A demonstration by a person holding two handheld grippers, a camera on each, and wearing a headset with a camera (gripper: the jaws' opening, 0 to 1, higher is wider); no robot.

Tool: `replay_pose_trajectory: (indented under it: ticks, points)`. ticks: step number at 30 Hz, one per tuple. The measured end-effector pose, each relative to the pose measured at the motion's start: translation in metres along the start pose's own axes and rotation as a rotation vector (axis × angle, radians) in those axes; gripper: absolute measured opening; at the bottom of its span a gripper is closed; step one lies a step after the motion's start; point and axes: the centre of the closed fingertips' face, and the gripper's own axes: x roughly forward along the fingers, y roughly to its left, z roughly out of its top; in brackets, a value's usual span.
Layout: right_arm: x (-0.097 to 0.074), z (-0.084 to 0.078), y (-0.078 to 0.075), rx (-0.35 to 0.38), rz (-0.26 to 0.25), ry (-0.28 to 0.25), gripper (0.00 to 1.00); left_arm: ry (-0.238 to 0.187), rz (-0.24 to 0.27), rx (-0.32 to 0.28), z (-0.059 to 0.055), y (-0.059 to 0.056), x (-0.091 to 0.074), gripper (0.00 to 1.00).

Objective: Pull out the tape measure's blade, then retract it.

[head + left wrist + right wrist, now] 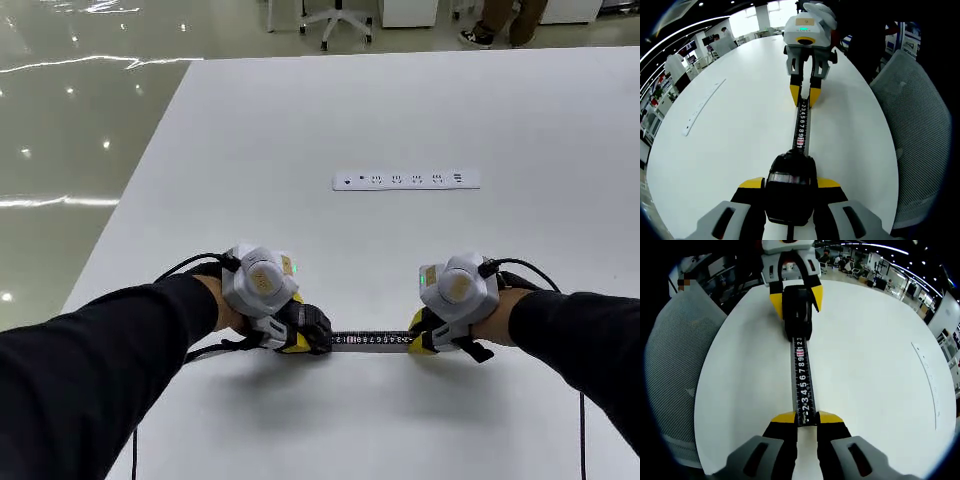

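The black tape measure case (pixel 791 185) sits between the yellow-tipped jaws of my left gripper (pixel 790 183), which is shut on it; the case (pixel 312 330) lies near the table's front edge. Its black blade (pixel 370 340) with white numbers runs to the right along the table. My right gripper (pixel 806 417) is shut on the blade's end (pixel 805 412). From the right gripper view, the case (pixel 799 310) and the left gripper (pixel 795 296) face me across the drawn-out blade (pixel 801 375). The right gripper (pixel 422 343) sits a short span right of the left gripper (pixel 297 340).
A white power strip (pixel 406 180) lies flat in the middle of the white table (pixel 300 150). The table's left edge drops to a glossy floor. A grey mesh chair back (pixel 915 130) stands close behind me. A cable (pixel 190 265) trails from the left gripper.
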Motion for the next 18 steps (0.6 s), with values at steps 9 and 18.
replay_pose_trajectory:
  ticks: [9, 18]
  points:
    - [-0.005, -0.007, -0.002, 0.014, -0.007, 0.012, 0.09, 0.000, 0.005, -0.003, 0.000, 0.000, 0.000, 0.33]
    - [-0.010, -0.017, -0.003, 0.022, -0.012, 0.022, 0.08, 0.000, 0.008, -0.006, 0.000, 0.000, 0.000, 0.33]
